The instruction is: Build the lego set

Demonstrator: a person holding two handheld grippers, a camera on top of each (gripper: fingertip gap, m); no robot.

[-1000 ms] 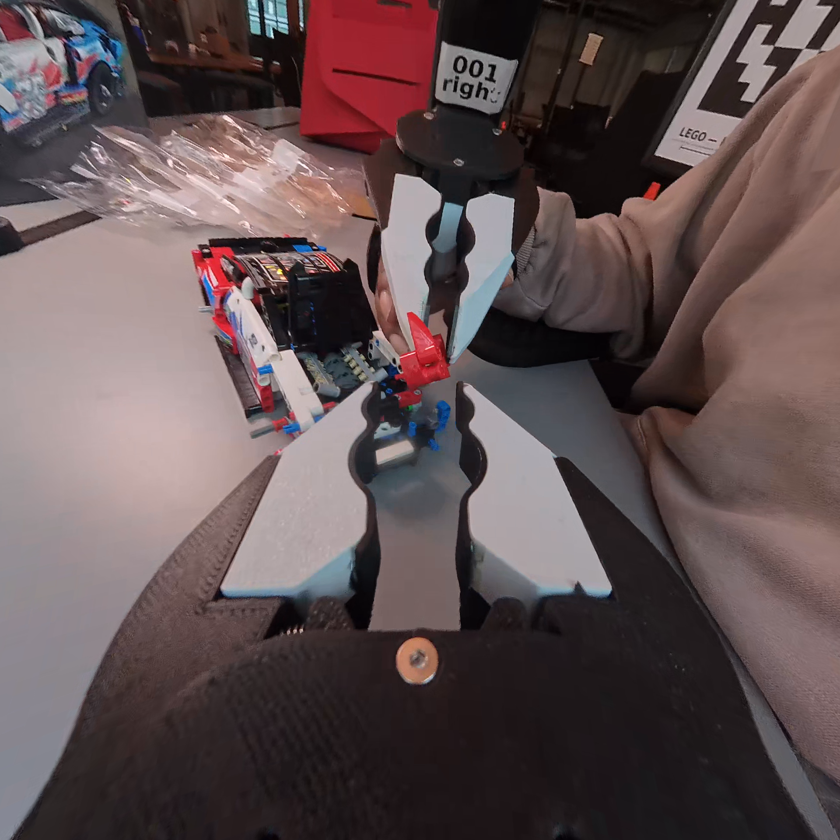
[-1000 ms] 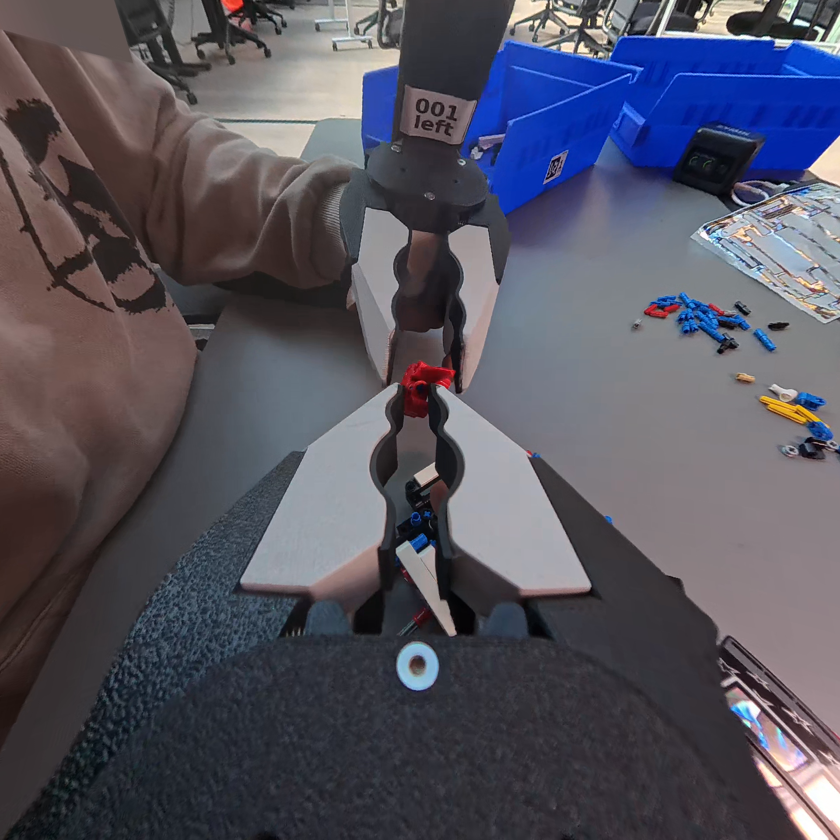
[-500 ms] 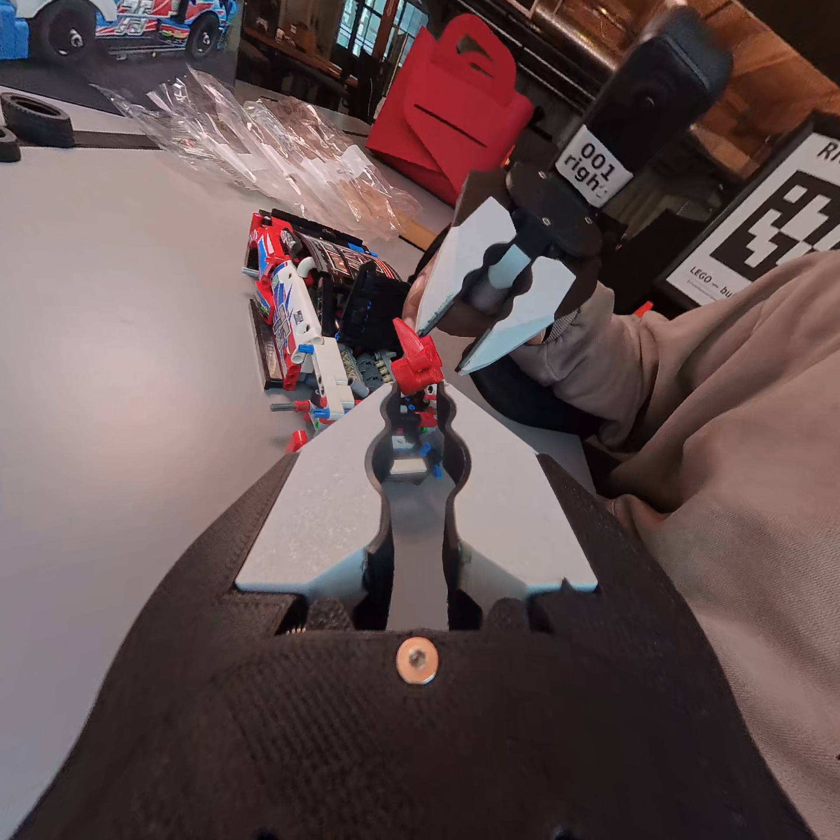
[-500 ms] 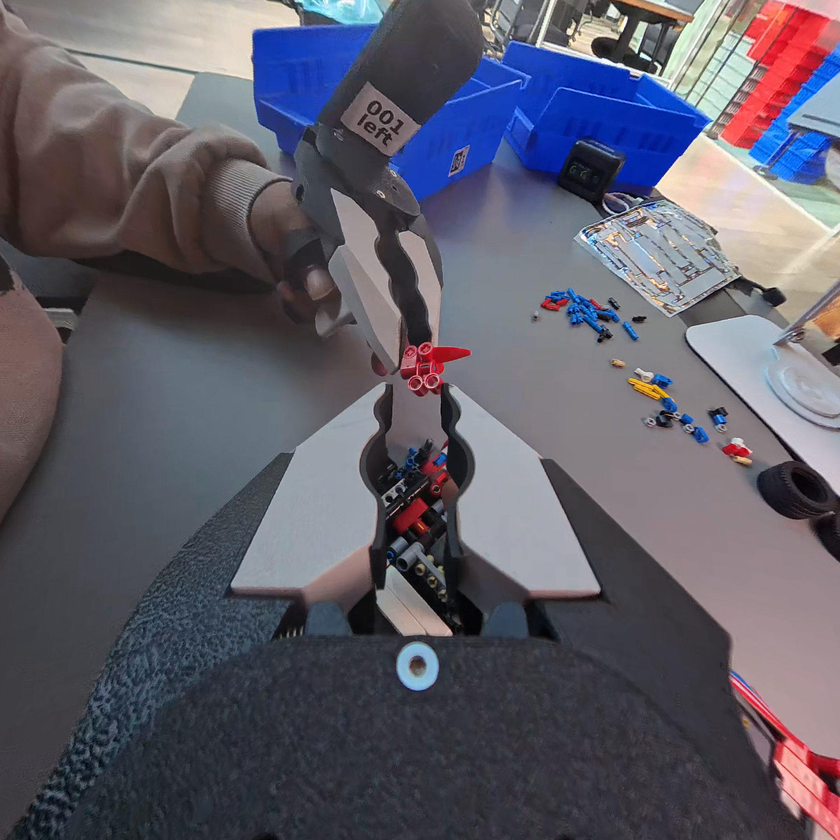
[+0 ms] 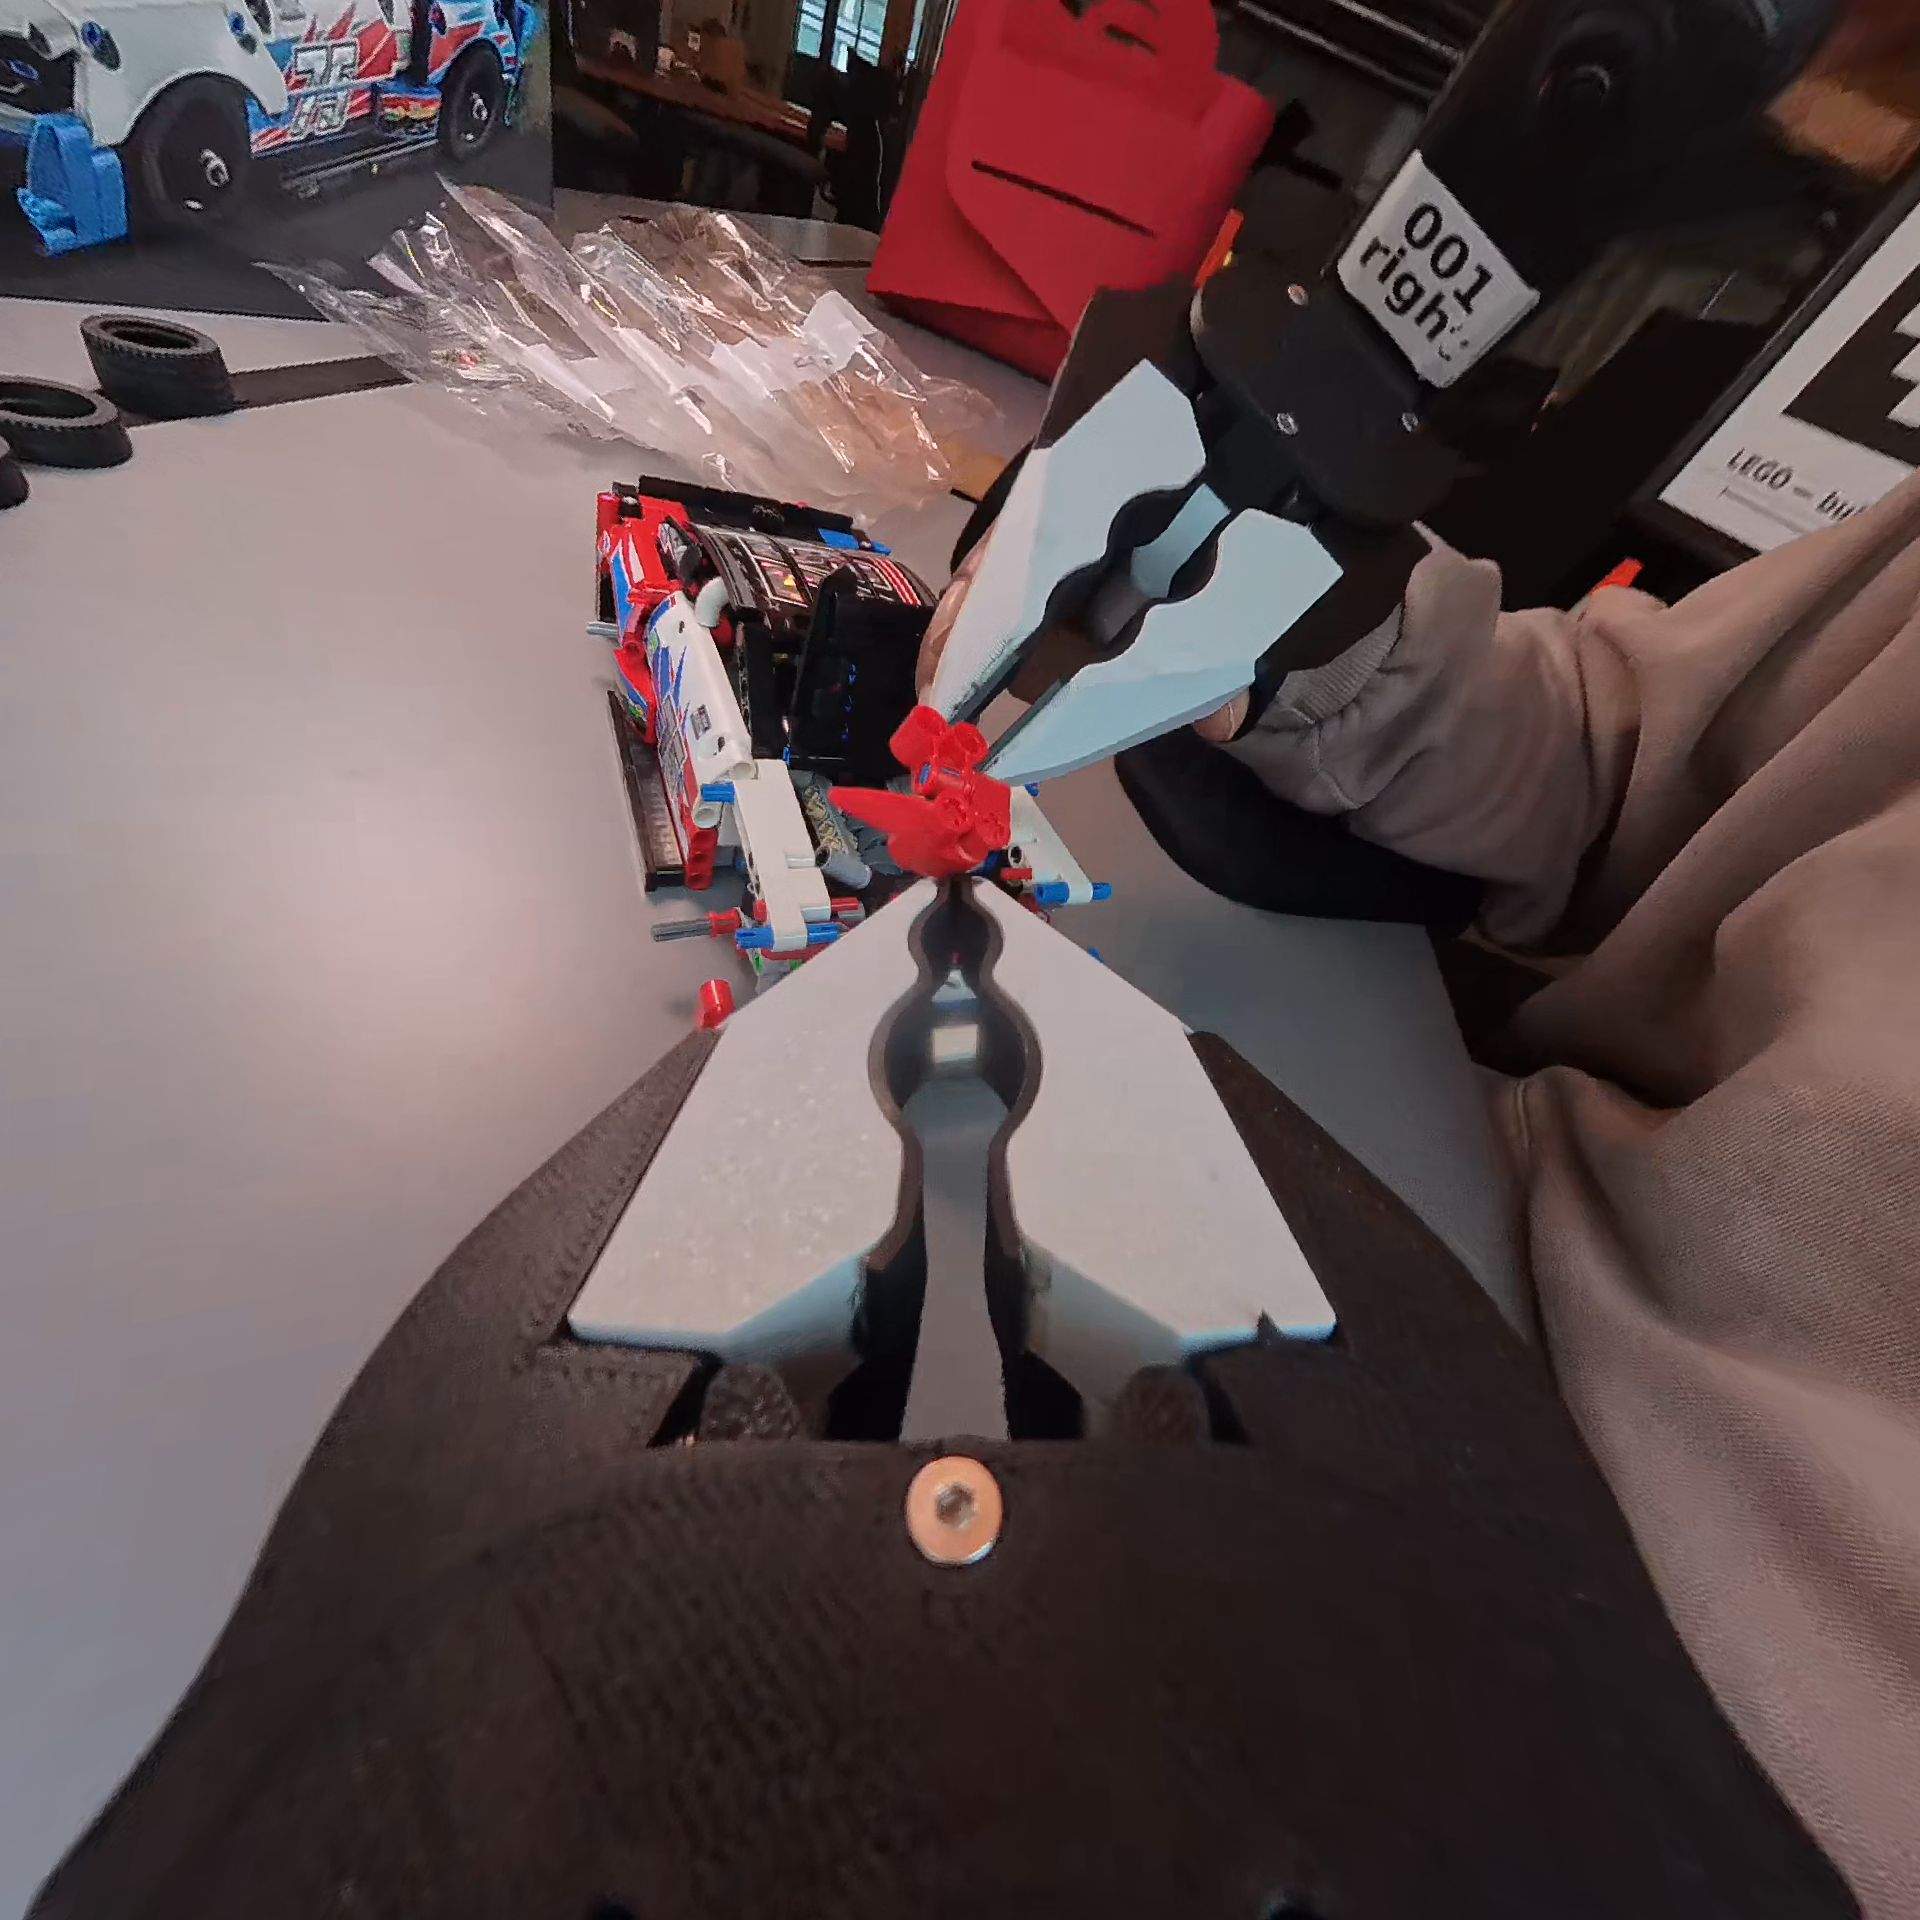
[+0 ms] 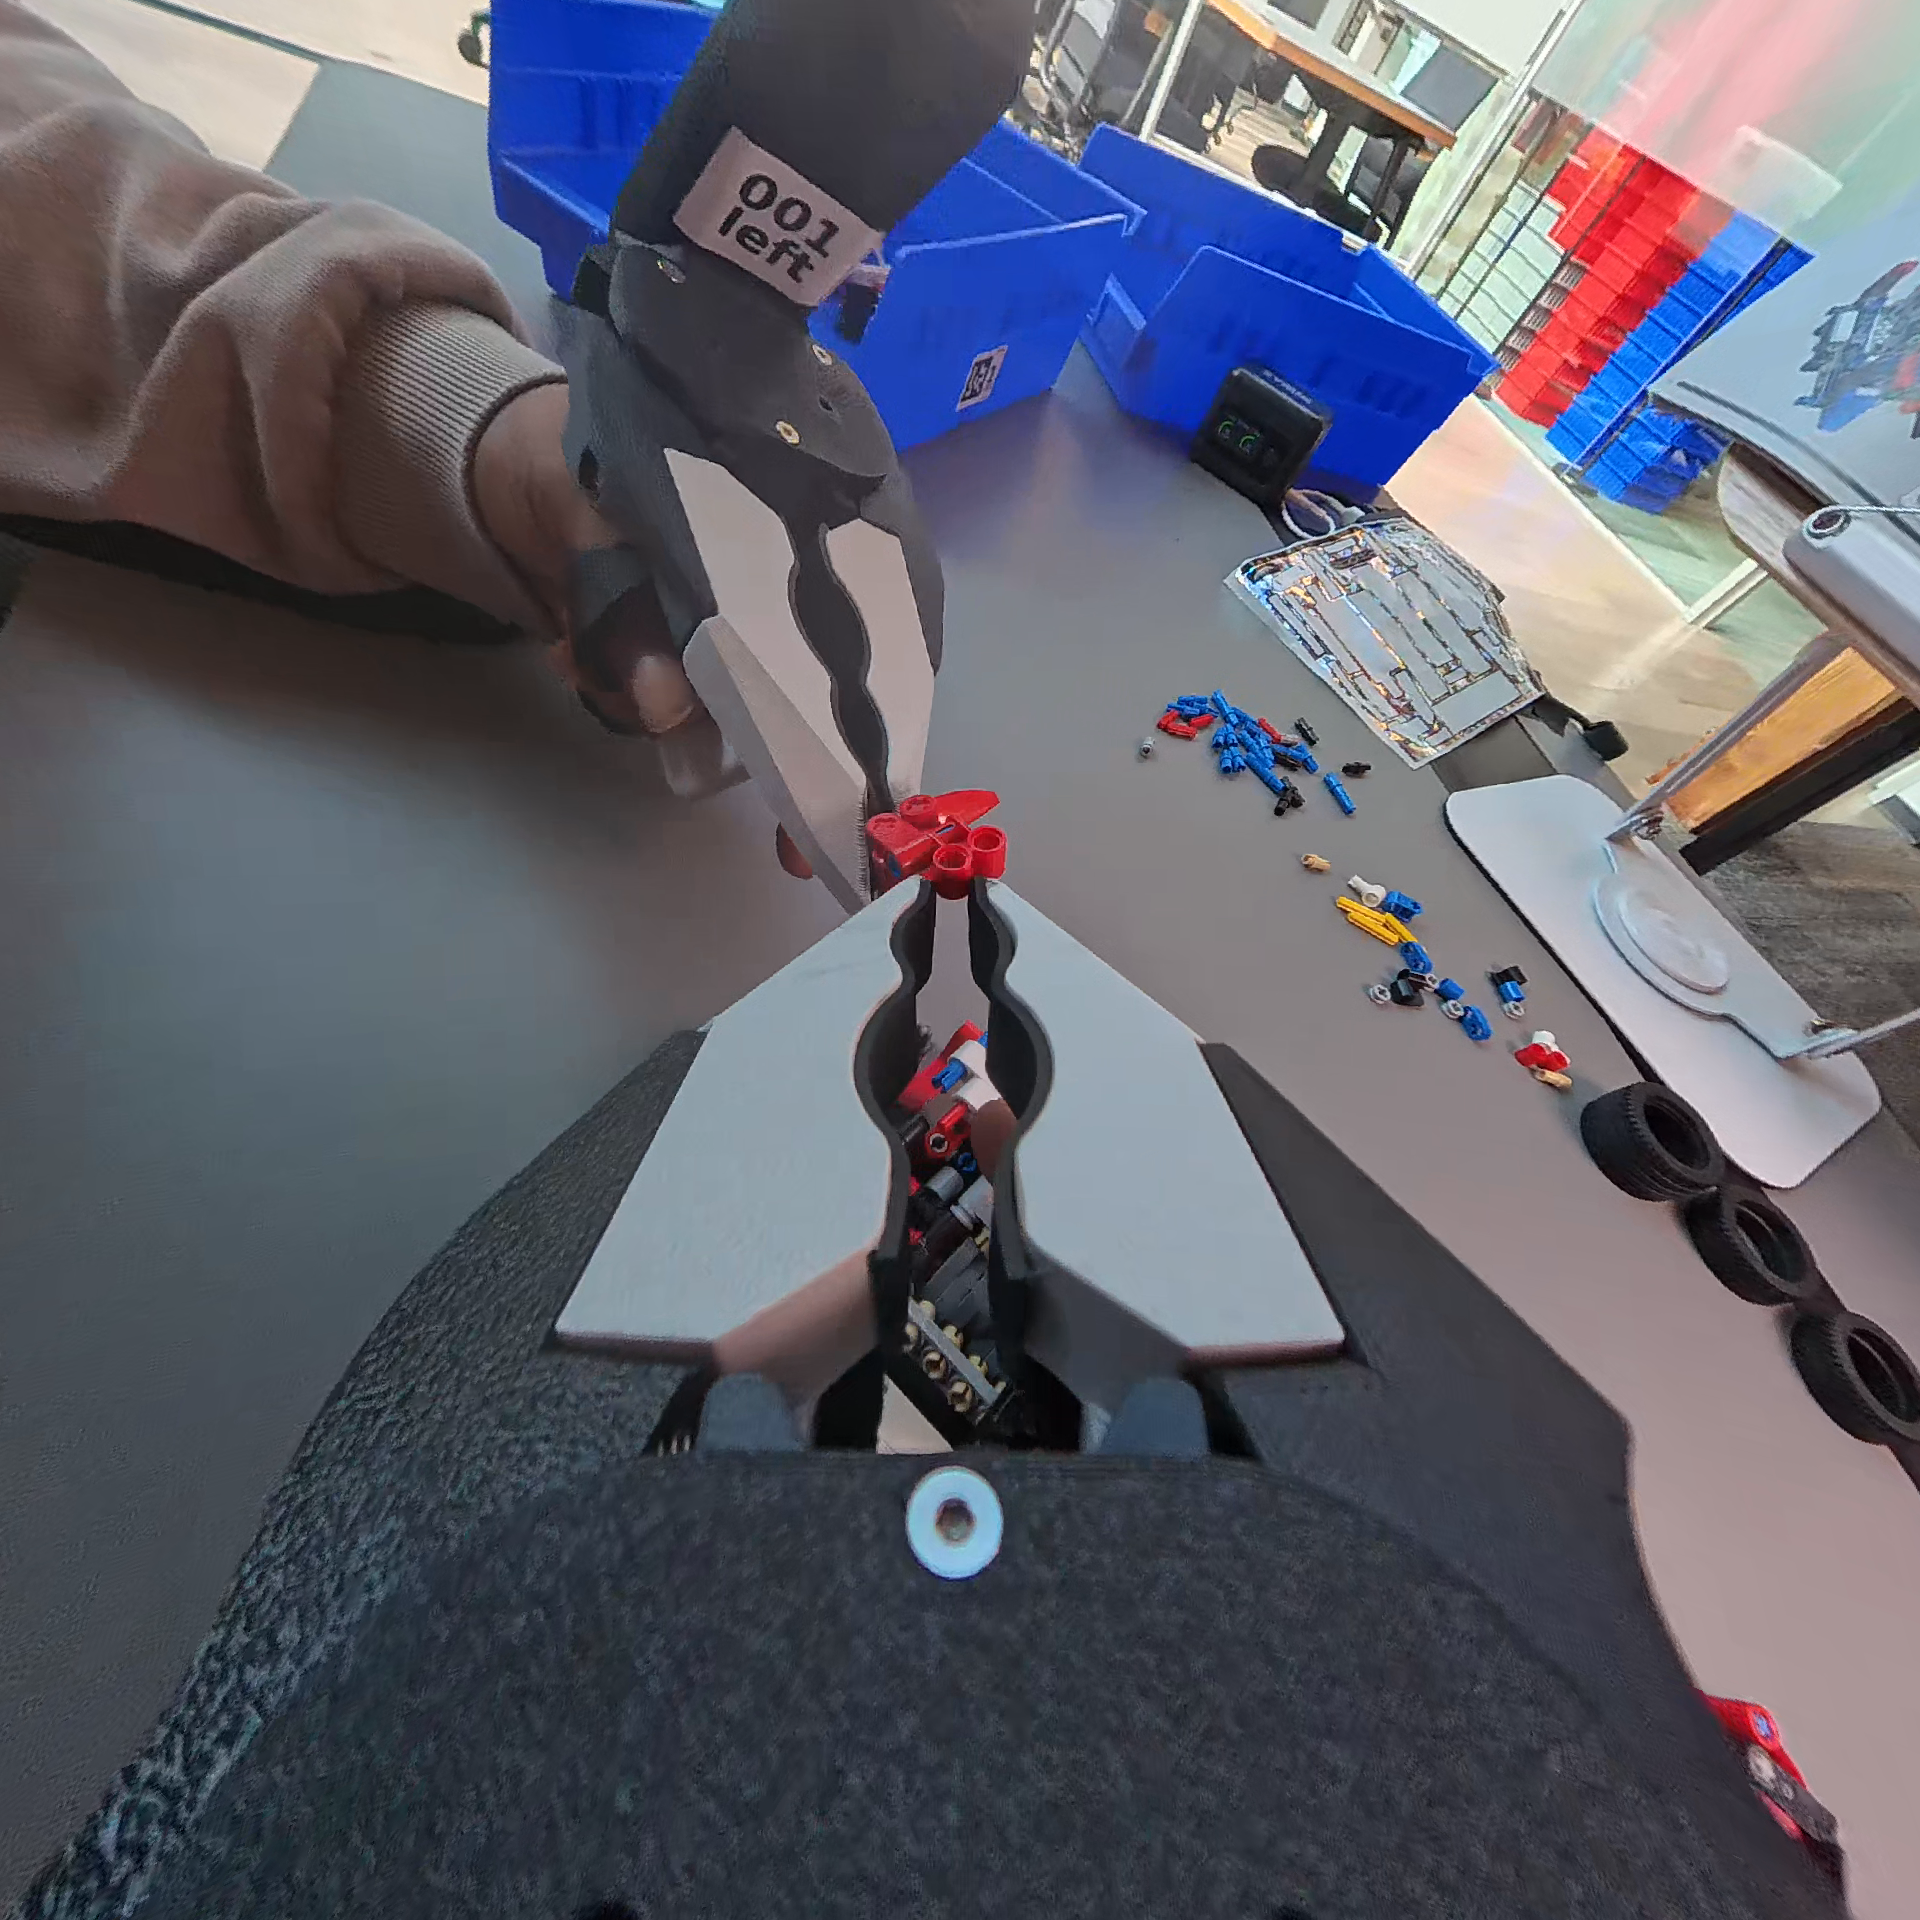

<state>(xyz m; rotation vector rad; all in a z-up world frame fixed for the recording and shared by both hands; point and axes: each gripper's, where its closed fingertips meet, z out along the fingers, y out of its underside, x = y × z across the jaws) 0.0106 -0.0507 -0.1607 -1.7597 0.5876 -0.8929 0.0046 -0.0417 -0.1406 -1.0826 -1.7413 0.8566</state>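
A small red lego piece (image 5: 940,810) with pin holes and a pointed fin is held in the air between both grippers. My left gripper (image 5: 956,888) is shut on its lower end. My right gripper (image 6: 951,888) is shut on the same red piece (image 6: 935,842); it comes in from the upper right in the left wrist view (image 5: 971,748). The left gripper comes in from above in the right wrist view (image 6: 878,831). The half-built red, white and black lego car (image 5: 727,675) lies on the grey table just beyond; part of it shows between my right fingers (image 6: 956,1143).
Loose blue, red and yellow pins (image 6: 1257,738) and more small parts (image 6: 1423,966) lie to the right. Black tyres (image 6: 1652,1138) and a white stand base (image 6: 1662,935) sit further right. Blue bins (image 6: 1299,312), a sticker sheet (image 6: 1382,634), clear bags (image 5: 644,343) and a red bag (image 5: 1060,177) are at the back. Less than 4 cm separates the two grippers' tips.
My left gripper has closed onto the red piece that the right gripper alone held a second ago. The right gripper let go briefly and now grips it again. The piece has turned, fin sideways.
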